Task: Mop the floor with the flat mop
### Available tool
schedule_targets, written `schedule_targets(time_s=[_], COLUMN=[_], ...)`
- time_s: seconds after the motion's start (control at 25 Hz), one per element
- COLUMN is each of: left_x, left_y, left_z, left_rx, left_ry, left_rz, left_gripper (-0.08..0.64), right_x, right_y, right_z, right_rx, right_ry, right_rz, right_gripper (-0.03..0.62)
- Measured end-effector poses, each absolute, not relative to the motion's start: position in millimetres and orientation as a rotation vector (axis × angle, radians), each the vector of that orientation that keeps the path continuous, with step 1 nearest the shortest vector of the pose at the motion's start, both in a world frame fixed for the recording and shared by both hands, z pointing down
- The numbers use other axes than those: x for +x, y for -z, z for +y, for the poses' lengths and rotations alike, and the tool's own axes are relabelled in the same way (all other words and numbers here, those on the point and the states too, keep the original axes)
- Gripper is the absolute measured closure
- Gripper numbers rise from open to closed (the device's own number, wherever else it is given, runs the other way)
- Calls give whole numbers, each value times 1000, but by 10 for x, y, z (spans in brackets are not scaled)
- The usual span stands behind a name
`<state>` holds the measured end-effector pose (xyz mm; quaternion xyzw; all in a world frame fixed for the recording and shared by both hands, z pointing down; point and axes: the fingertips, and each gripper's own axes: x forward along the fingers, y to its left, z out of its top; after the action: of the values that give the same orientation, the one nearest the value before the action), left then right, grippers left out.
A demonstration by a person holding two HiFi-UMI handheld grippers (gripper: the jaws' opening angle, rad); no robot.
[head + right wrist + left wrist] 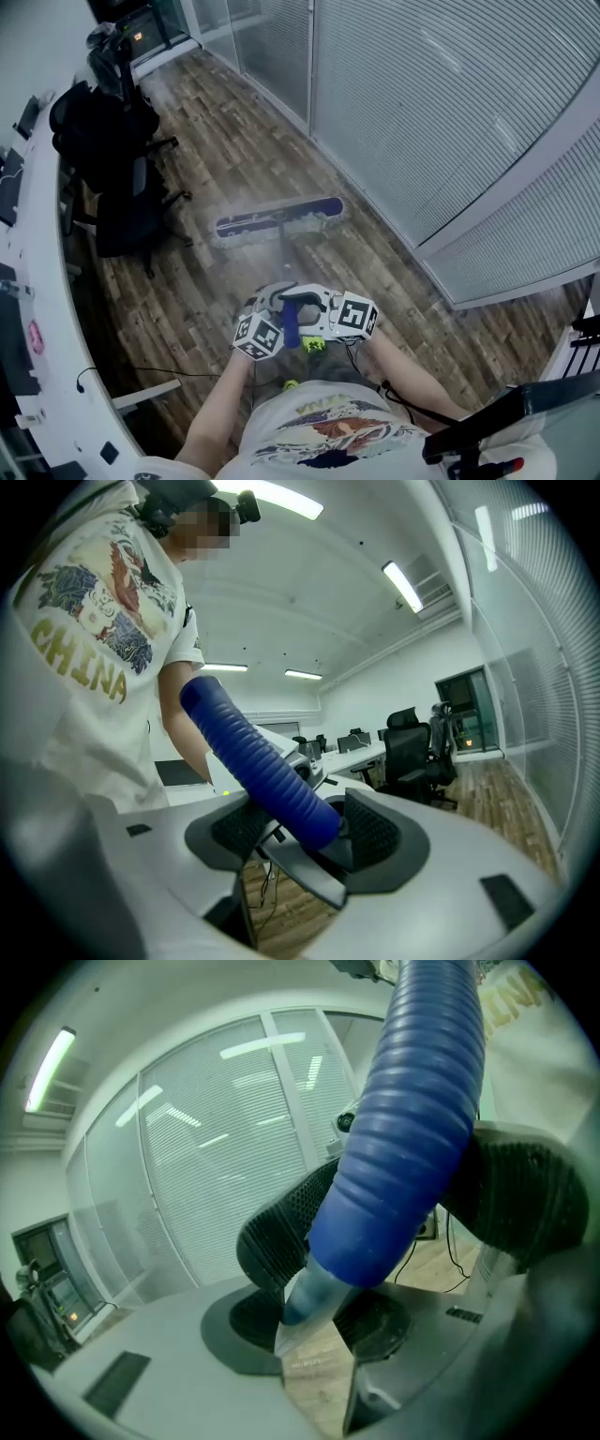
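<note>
The flat mop's head (278,217) lies on the wood floor (187,309), a little ahead of me and near the glass wall. Its pole runs back to a blue ribbed grip (289,323) in front of my body. My left gripper (267,319) and right gripper (330,315) sit side by side, both shut on that grip. In the left gripper view the blue grip (403,1129) fills the space between the black pads (281,1237) of the left gripper (394,1213). The right gripper view shows the grip (253,752) clamped in the right gripper (309,827).
Black office chairs (122,187) stand left of the mop head beside a long white desk (42,309). A glass partition with blinds (422,103) runs along the right. A thin cable (169,373) lies on the floor by the desk.
</note>
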<state>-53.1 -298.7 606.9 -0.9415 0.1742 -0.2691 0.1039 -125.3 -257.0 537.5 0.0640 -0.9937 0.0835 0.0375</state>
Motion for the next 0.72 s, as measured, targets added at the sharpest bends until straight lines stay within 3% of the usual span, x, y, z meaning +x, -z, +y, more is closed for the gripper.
schedule_targets(time_s=[0.72], left_x=[-1521], left_y=[-6017], left_z=[-186], left_rx=[-2819], left_ry=[733], left_rz=[534], left_gripper=[443], right_x=[-2272], right_y=[-5368], right_z=[227], right_rx=[188], right_ry=[-271], right_rz=[-2991], right_gripper=[339])
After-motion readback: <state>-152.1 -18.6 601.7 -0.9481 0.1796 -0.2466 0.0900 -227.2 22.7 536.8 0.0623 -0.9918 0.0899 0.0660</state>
